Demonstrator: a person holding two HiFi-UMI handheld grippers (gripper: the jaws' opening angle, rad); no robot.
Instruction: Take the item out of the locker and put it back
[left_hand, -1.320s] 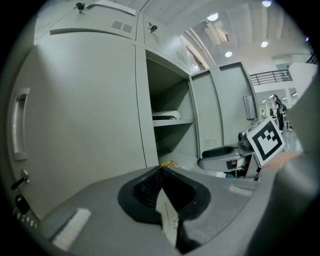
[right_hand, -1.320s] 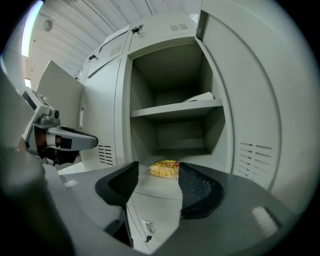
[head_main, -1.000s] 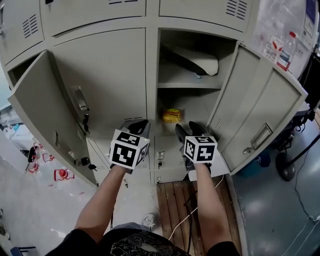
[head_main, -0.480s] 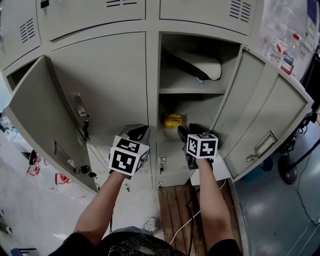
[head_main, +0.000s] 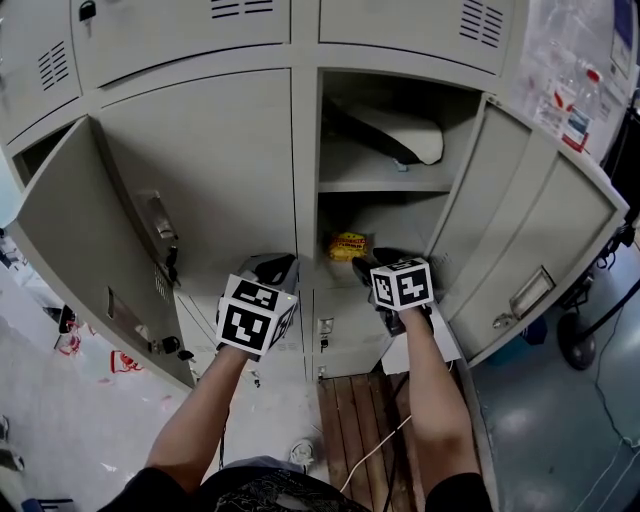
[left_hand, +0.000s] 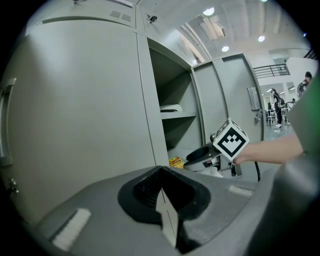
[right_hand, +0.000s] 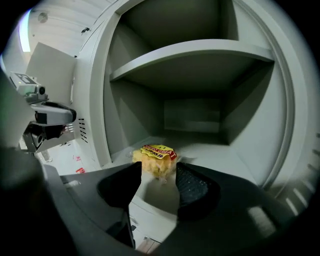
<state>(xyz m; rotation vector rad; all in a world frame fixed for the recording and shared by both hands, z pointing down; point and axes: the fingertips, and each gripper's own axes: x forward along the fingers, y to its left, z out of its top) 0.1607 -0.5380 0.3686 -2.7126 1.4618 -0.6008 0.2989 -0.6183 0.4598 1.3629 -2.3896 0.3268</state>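
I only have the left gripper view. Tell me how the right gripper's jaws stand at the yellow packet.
Observer: The right gripper has its jaws apart. They have just been closing, and the yellow packet lies at their tips; the pads do not seem to press it.
Operator: Give me what the packet rests on.
Observer: It lies on the compartment floor under the shelf, near the front edge.
Operator: Report what stands beside my left gripper.
Observer: In the head view, another locker door stands open off to the left of the left gripper.
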